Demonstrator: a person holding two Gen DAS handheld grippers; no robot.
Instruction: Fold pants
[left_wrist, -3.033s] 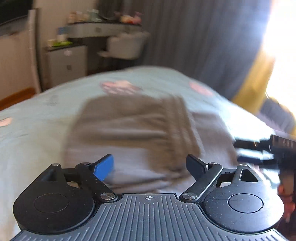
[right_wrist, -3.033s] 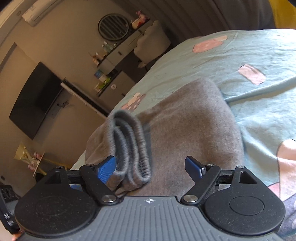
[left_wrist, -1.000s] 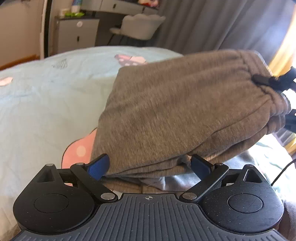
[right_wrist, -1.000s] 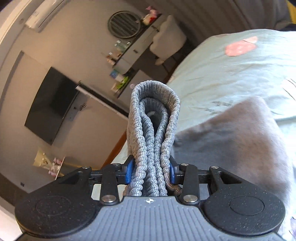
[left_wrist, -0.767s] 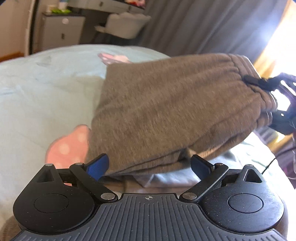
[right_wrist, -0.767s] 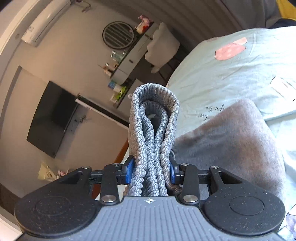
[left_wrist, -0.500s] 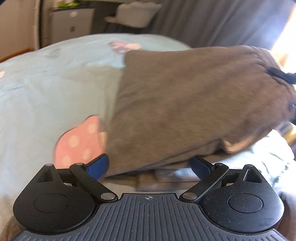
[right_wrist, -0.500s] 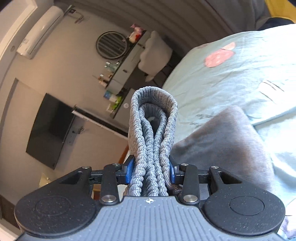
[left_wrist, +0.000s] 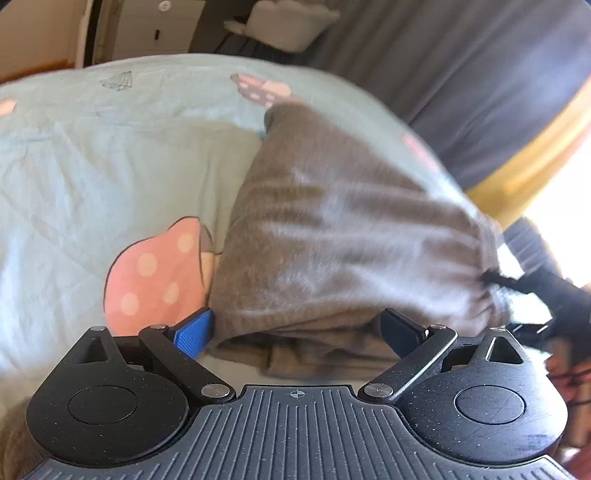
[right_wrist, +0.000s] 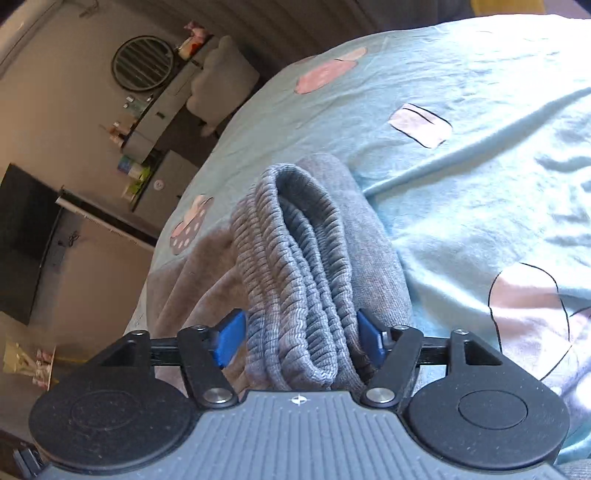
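Observation:
The grey pants (left_wrist: 332, 236) lie folded on the light blue bed sheet (left_wrist: 92, 177). My left gripper (left_wrist: 297, 326) is open, its fingers on either side of the near folded edge, holding nothing. In the right wrist view the ribbed waistband (right_wrist: 295, 280) sits bunched between the fingers of my right gripper (right_wrist: 301, 338), whose jaws stand partly apart with the left pad clear of the cloth. The right gripper (left_wrist: 535, 288) also shows in the left wrist view at the waistband end.
The sheet has pink mushroom prints (left_wrist: 155, 273) and a fold ridge (right_wrist: 461, 155). Beyond the bed stand a white cabinet (left_wrist: 155, 29), a chair (left_wrist: 284, 22), dark curtains (left_wrist: 461, 74), a wall TV (right_wrist: 22, 240) and a dressing table (right_wrist: 166, 103).
My right gripper, shut on the waistband a moment ago, has opened its jaws and come down toward the bed. The lifted pants have dropped flat. My left gripper stays open.

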